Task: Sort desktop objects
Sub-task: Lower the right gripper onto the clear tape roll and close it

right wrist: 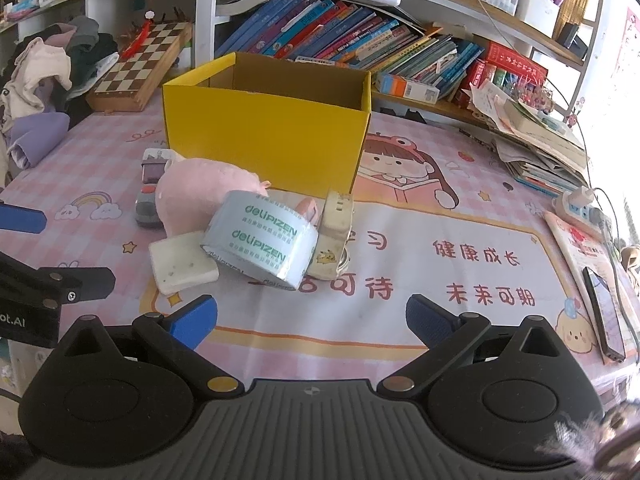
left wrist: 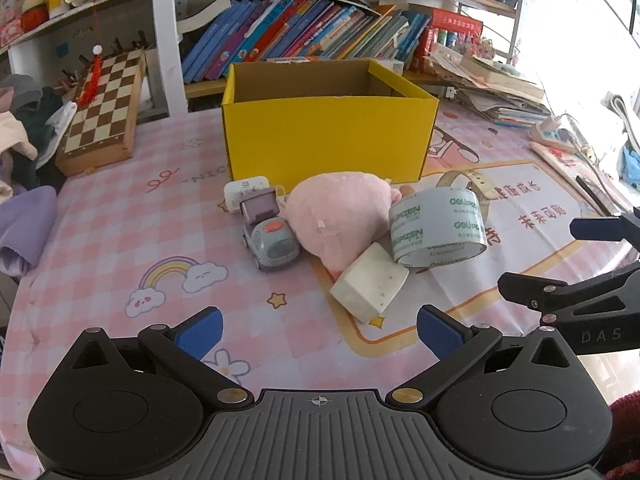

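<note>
A child's study corner at home: a desk under a pink checked cartoon tablecloth [left wrist: 120,216], leaning children's books [left wrist: 296,28] on the shelf across the upper frame, a chessboard [left wrist: 106,104] and heaped clothes [right wrist: 48,68] at upper left

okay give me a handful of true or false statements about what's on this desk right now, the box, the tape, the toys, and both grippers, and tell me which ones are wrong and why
1. The yellow box stands open at the top. True.
2. The tape roll lies inside the box. False: it sits on the tablecloth in front of the box, leaning against the pink plush toy.
3. The left gripper is shut on the white block. False: its jaws are wide apart and hold nothing; the block lies ahead of them.
4. The toy car is beside the plush toy. True.
5. The right gripper is open and empty. True.
6. A chessboard lies flat in the box. False: it leans up at the back left of the desk.
</note>
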